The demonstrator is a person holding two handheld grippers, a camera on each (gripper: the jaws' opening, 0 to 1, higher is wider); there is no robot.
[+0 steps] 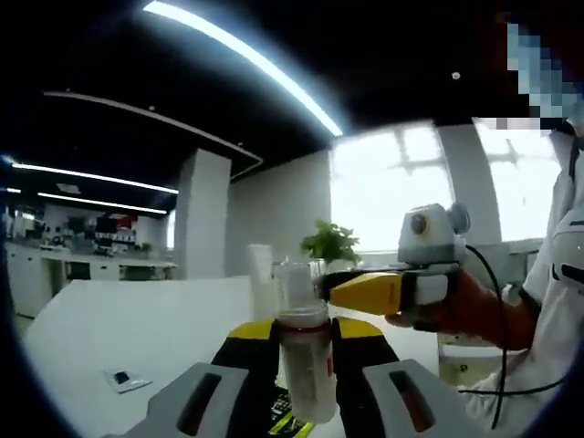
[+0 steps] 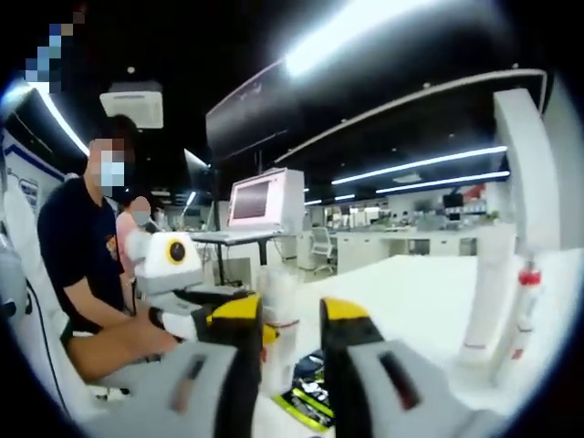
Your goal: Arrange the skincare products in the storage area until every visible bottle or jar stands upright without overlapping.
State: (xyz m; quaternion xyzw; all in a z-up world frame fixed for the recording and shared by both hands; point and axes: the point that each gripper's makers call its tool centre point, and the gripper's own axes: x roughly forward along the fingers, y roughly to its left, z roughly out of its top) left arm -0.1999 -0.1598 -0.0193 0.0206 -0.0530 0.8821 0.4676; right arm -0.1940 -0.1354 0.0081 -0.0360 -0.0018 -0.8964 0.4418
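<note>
Between the yellow-tipped jaws of my left gripper (image 1: 306, 342) stands a pale bottle (image 1: 308, 370) with a red ring and a clear cap (image 1: 297, 285); the jaws press on its sides and hold it upright above the white table (image 1: 137, 324). My right gripper (image 1: 321, 290) comes in from the right at cap height, its yellow tip against the cap. In the right gripper view the same bottle (image 2: 278, 351) sits between the jaws of my right gripper (image 2: 292, 315), close to the left jaw with a gap on the right. The left gripper (image 2: 196, 315) shows at left.
A tall white bottle (image 2: 484, 301) and a red-capped tube (image 2: 525, 306) stand at the right on the table. A black-and-green packet (image 2: 310, 401) lies under the held bottle, a small sachet (image 1: 123, 377) to the left. A clear container (image 1: 461, 358) stands beside a person's sleeve.
</note>
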